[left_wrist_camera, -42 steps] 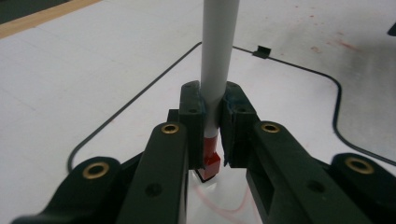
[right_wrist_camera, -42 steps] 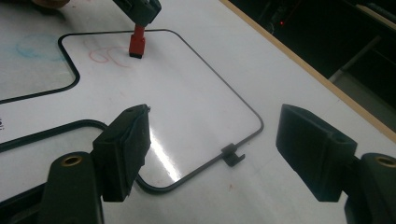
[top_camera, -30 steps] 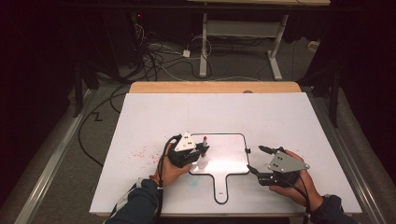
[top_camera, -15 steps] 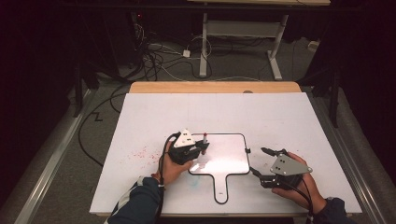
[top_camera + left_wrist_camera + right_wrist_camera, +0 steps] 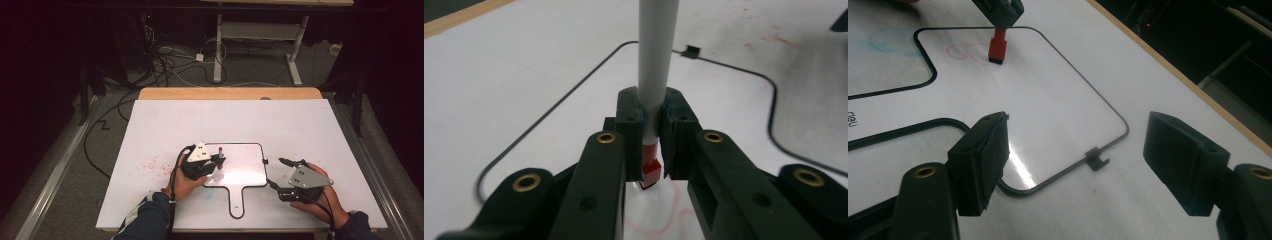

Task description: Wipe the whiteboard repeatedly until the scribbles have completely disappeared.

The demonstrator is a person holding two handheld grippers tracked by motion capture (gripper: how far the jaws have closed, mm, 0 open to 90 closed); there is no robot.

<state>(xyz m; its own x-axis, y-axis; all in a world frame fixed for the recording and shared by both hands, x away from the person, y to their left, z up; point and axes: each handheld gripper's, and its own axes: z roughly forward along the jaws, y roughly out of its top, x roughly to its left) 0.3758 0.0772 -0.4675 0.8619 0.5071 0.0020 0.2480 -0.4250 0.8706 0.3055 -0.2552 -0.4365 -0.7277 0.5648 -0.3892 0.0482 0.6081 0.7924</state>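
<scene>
A small white board [image 5: 245, 167] with a dark outline and a handle [image 5: 236, 202] lies flat on the table. My left gripper [image 5: 218, 161] is over its left part, shut on a marker [image 5: 220, 151]. In the left gripper view the marker's pale barrel [image 5: 655, 50] rises from between the jaws [image 5: 651, 107], and its red end [image 5: 651, 169] points down. The right gripper view shows that red end [image 5: 997, 47] on the board [image 5: 1048, 100] beside red scribbles [image 5: 965, 52]. My right gripper [image 5: 276, 171] sits at the board's right edge, open, with nothing between its jaws [image 5: 1083, 145].
The white table top [image 5: 300, 125] has a wooden strip [image 5: 230, 93] along its far edge. Red smudges [image 5: 150, 162] mark the table left of the board. A small clip [image 5: 1096, 159] sits on the board's right rim. Cables and desk legs [image 5: 217, 45] lie on the floor beyond.
</scene>
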